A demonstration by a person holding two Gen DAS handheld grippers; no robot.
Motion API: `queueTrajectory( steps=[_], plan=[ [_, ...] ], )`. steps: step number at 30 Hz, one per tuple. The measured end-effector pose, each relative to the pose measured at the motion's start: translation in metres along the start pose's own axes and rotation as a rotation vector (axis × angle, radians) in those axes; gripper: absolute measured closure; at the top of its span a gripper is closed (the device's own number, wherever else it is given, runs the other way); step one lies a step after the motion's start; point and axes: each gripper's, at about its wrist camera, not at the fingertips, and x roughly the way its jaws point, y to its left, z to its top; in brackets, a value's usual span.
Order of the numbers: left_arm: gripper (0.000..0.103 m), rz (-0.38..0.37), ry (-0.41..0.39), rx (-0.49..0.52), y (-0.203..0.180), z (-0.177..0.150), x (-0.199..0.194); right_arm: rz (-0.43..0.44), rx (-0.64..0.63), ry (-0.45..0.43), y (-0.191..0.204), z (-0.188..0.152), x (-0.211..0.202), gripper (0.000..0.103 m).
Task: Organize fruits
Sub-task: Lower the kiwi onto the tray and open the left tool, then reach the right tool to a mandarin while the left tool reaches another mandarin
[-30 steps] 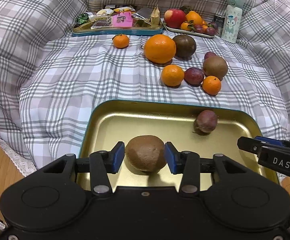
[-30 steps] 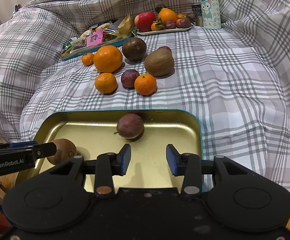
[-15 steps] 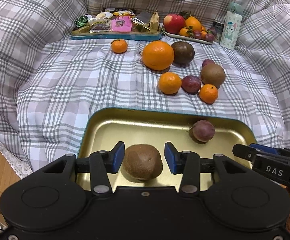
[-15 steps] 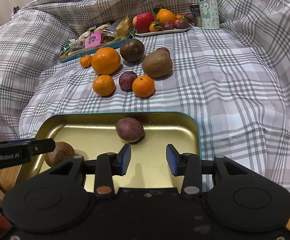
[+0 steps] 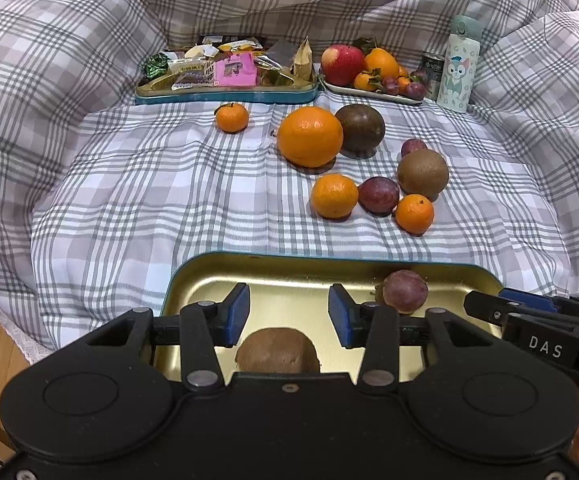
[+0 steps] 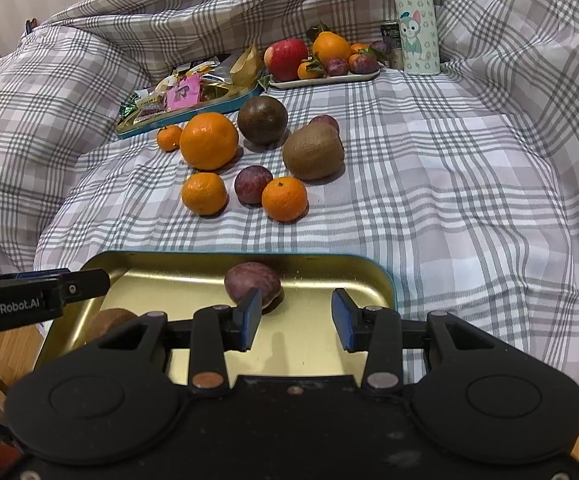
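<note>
- Left gripper [image 5: 288, 314]: jaws apart, empty; kiwi [image 5: 276, 350] in the gold tray [image 5: 193, 280], low at frame centre, behind the pads.
- Right gripper [image 6: 295, 319]: jaws apart, empty; plum [image 6: 251, 282] just beyond left pad.
- Loose fruits on the cloth [image 5: 129, 200], upper centre-right.

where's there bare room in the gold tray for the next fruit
The gold tray holds only a plum against its far rim and a kiwi at its near left. The floor between them and the whole right side are bare. The cloth behind is crowded with the loose fruit cluster.
</note>
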Motion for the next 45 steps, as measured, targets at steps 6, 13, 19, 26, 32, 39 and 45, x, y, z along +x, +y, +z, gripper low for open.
queueTrajectory(
  steps=[6,13,19,26,32,39,45],
  plan=[
    [0.054,-0.012,0.012,-0.006,0.0,0.006,0.006,-0.003,0.004,-0.006,0.0,0.005,0.003,0.061],
    [0.054,-0.005,0.002,0.026,-0.006,0.013,0.011,-0.005,0.008,-0.01,-0.002,0.015,0.011,0.061],
    [0.054,-0.018,0.008,0.044,-0.012,0.018,0.018,-0.008,0.012,-0.021,-0.003,0.023,0.015,0.061],
    [0.054,-0.027,0.001,0.054,-0.014,0.027,0.024,-0.011,0.015,-0.032,-0.004,0.032,0.022,0.061],
    [0.054,-0.042,0.005,0.049,-0.014,0.036,0.032,-0.007,0.01,-0.039,-0.004,0.042,0.03,0.061],
    [0.054,-0.042,0.023,0.056,-0.016,0.043,0.045,-0.005,0.005,-0.033,-0.003,0.051,0.042,0.061],
    [0.054,-0.039,0.037,0.068,-0.018,0.049,0.055,-0.005,0.004,-0.018,-0.003,0.056,0.053,0.061]
  ],
)
